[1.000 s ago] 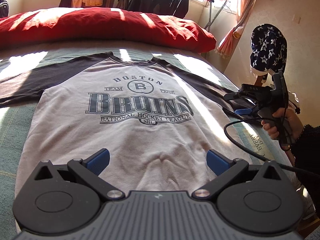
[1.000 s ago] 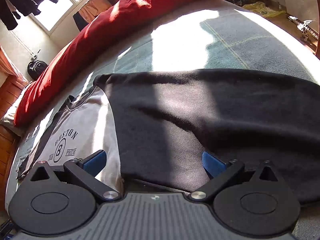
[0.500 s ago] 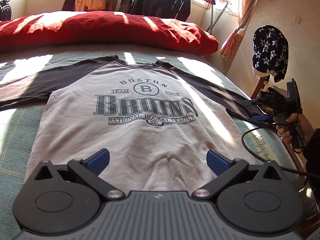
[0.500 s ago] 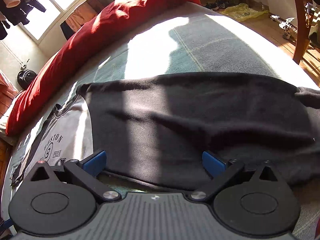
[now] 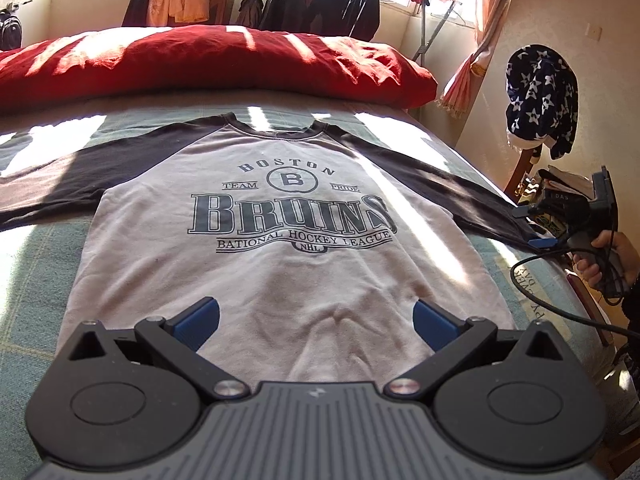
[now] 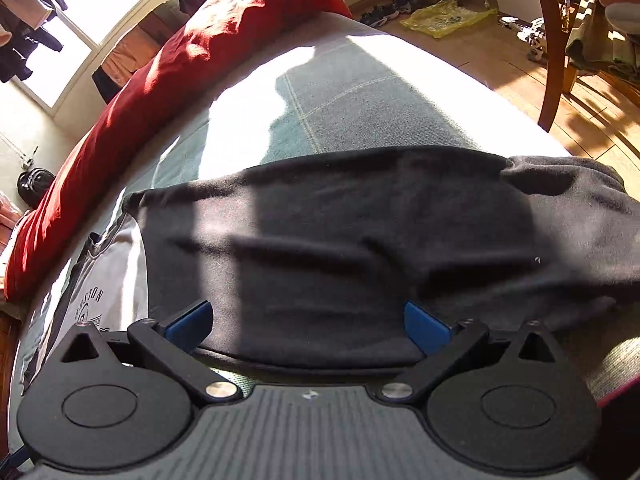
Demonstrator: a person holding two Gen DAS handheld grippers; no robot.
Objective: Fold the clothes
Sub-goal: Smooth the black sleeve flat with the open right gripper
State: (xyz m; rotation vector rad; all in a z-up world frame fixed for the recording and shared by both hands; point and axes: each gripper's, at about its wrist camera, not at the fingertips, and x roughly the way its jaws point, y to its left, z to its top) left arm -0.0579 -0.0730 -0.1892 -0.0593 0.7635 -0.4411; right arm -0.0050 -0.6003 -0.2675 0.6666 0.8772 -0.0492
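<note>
Flat, the shirt (image 5: pixel 288 248) points collar toward the pillow (image 5: pixel 216 64) — both tools (image 5: pixel 316 322) (image 6: pixel 308 320) spread wide, empty.

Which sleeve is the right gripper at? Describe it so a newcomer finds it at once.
Start at the bed with the red pillow at its head; the Bruins shirt lies flat on it. The sleeve runs from the shirt to the bed's edge, by the chair. It is black, unlike the pale body, and lies between the right gripper's open jaws.

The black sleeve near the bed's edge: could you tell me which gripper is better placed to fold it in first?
Right. The right gripper is open directly over that black sleeve, while the left gripper hovers open over the shirt's hem, away from it.
</note>
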